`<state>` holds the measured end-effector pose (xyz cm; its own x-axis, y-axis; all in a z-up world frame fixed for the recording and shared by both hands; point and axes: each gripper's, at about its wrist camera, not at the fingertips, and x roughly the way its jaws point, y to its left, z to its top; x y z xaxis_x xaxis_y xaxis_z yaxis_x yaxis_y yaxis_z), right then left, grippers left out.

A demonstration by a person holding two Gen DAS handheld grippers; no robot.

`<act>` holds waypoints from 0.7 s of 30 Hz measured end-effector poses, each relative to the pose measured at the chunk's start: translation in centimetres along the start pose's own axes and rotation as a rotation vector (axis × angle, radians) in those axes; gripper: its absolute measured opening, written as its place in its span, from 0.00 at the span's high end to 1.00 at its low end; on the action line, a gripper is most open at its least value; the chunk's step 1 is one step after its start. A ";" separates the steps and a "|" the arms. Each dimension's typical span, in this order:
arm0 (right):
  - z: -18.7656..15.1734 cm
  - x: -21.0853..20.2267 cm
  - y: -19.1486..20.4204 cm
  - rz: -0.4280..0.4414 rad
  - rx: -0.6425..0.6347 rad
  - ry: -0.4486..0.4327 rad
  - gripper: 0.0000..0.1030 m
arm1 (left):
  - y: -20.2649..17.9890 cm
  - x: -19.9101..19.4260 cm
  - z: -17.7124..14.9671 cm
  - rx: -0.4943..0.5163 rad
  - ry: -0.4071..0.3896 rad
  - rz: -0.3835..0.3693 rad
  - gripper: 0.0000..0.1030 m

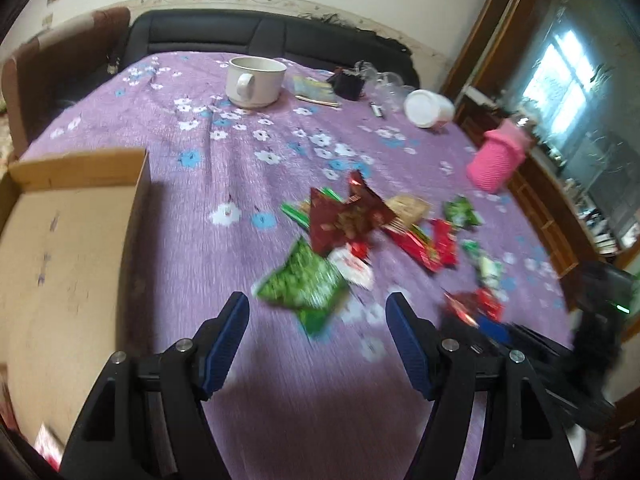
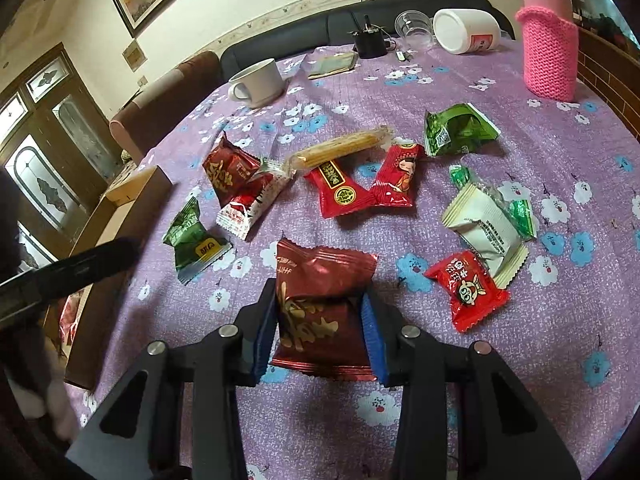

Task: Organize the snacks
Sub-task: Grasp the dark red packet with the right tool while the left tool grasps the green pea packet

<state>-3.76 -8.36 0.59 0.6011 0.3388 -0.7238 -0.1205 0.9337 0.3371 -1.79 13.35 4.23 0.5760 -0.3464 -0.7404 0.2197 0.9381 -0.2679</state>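
On the purple flowered tablecloth [image 2: 520, 360], near its front edge: a dark red snack packet [image 2: 320, 312] pinched between the blue pads of the right gripper [image 2: 318, 332], jaws closed narrow against its two sides, packet lying flat on the cloth. Just right of it, a bright red packet [image 2: 466, 292] touching a white packet [image 2: 484, 228]. Toward the cloth's middle, a loose scatter: two red packets [image 2: 360, 188] side by side, a long pale wafer stick [image 2: 340, 148] behind them, a second dark red packet [image 2: 230, 172] overlapping a red-and-white one [image 2: 252, 204], a green packet [image 2: 192, 240] to the left, another green packet [image 2: 456, 130] toward the right. At the left edge, an open cardboard box [image 1: 68, 248]. Over the front edge, well left of the held packet, the left gripper [image 1: 318, 312], jaws spread wide, holding nothing, the blurred green packet just ahead of its tips. At the far edge: a white mug [image 2: 258, 80] upright, a white tub [image 2: 466, 30] on its side, a bottle in a pink knitted sleeve [image 2: 550, 52] at the far right corner.
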 end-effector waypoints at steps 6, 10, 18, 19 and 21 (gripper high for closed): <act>0.0 0.1 -0.1 0.006 -0.001 0.002 0.59 | -1.3 3.4 0.9 0.083 0.036 0.122 0.29; 0.0 0.0 0.0 0.006 -0.001 0.003 0.58 | -2.3 4.4 -0.3 0.168 0.058 0.125 0.36; -0.1 0.1 0.0 0.014 -0.004 0.001 0.60 | -1.0 2.2 -0.6 0.115 0.039 0.037 0.59; -0.1 0.0 0.0 0.016 -0.004 -0.001 0.60 | -0.9 1.9 -0.7 0.103 0.035 0.027 0.59; -0.1 -0.1 0.0 0.017 -0.004 -0.010 0.60 | -0.6 0.9 -0.9 0.077 0.020 0.002 0.59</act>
<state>-3.92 -8.35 0.64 0.6068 0.3536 -0.7119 -0.1336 0.9283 0.3471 -2.11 12.50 3.13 0.5609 -0.3439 -0.7531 0.2795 0.9349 -0.2188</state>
